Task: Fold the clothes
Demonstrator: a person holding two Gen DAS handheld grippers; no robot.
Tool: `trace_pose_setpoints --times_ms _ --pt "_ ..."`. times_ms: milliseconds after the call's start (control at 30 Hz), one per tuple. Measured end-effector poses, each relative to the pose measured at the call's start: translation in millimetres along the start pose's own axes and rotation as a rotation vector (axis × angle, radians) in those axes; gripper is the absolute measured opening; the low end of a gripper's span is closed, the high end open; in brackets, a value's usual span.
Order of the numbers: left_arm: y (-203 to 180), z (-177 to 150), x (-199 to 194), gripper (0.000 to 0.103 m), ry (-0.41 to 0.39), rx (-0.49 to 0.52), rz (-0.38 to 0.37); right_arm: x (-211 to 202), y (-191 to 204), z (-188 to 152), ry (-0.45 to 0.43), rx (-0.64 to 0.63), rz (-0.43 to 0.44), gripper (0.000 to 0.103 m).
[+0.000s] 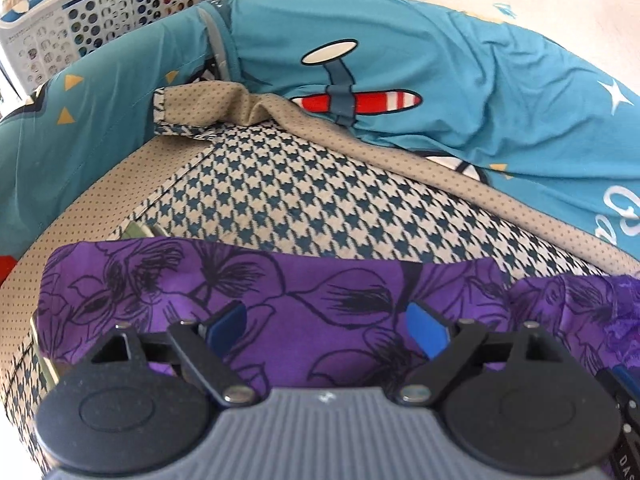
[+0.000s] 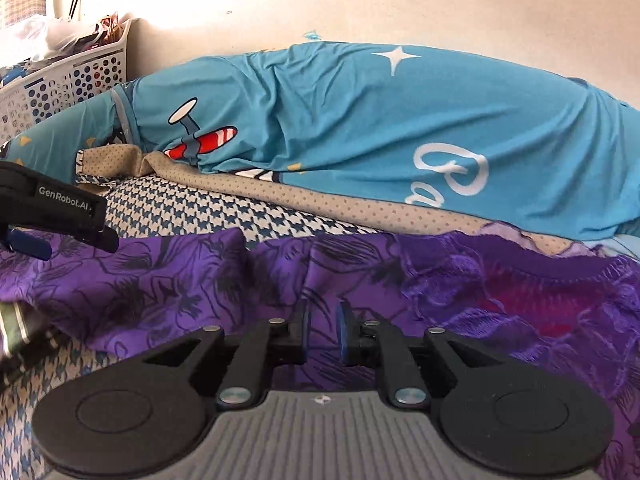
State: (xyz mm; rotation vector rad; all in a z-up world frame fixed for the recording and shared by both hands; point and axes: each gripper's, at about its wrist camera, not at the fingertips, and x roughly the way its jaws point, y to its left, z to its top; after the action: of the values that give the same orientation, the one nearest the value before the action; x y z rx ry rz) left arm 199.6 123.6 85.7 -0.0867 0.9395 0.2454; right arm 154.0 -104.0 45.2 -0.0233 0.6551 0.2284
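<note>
A purple garment with a black flower print [image 1: 304, 296] lies flat on the houndstooth bed sheet [image 1: 280, 200]. It also fills the right wrist view [image 2: 200, 284], where it has a lace part [image 2: 520, 280] at the right. My left gripper [image 1: 326, 326] is open just above the garment, jaws wide apart. It shows at the left edge of the right wrist view [image 2: 28, 242]. My right gripper [image 2: 322, 332] hovers over the garment's near edge with its jaws nearly closed and a narrow empty gap between them.
A blue quilt with an airplane print [image 1: 400, 80] is bunched along the wall behind the garment; it also shows in the right wrist view [image 2: 360, 128]. A white perforated basket [image 1: 100, 20] full of items stands at the back left. A dotted beige sheet edge [image 2: 320, 204] runs under the quilt.
</note>
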Motion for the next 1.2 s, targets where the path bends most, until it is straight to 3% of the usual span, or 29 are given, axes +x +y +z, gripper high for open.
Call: trace_pose_setpoints --times_ms 133,267,433,700,833,867,900,1000,1200 --pt "-19.4 -6.5 -1.5 0.088 0.011 0.042 -0.032 -7.9 -25.7 -0.6 -0.012 0.034 -0.027 0.018" --pt "-29.8 -10.1 0.6 0.088 0.033 0.06 -0.059 -5.9 -49.2 8.1 -0.036 0.057 -0.05 0.03" --pt "-33.0 -11.3 4.6 0.088 0.052 0.066 -0.063 10.2 -75.8 26.5 -0.056 0.146 -0.056 0.032" --pt "-36.1 -10.9 13.2 0.089 0.083 0.063 -0.07 46.2 -81.9 39.7 -0.045 0.161 -0.086 0.051" --pt "-40.0 -12.7 14.8 0.089 0.089 0.076 -0.068 61.8 -75.4 37.1 0.007 0.134 -0.073 0.051" --pt "-41.0 -13.2 15.2 0.089 0.09 0.079 -0.067 64.1 -73.3 35.4 0.011 0.121 -0.084 0.047" --pt "-42.0 -13.6 15.6 0.09 0.092 0.083 -0.067 65.7 -71.0 33.2 0.013 0.105 -0.098 0.036" --pt "-44.9 -15.0 16.4 0.09 0.094 0.092 -0.066 62.8 -67.4 26.3 -0.003 0.054 -0.134 0.015" --pt "-47.6 -16.5 16.1 0.09 0.089 0.098 -0.055 33.2 -66.8 14.3 -0.062 0.074 -0.127 0.009"
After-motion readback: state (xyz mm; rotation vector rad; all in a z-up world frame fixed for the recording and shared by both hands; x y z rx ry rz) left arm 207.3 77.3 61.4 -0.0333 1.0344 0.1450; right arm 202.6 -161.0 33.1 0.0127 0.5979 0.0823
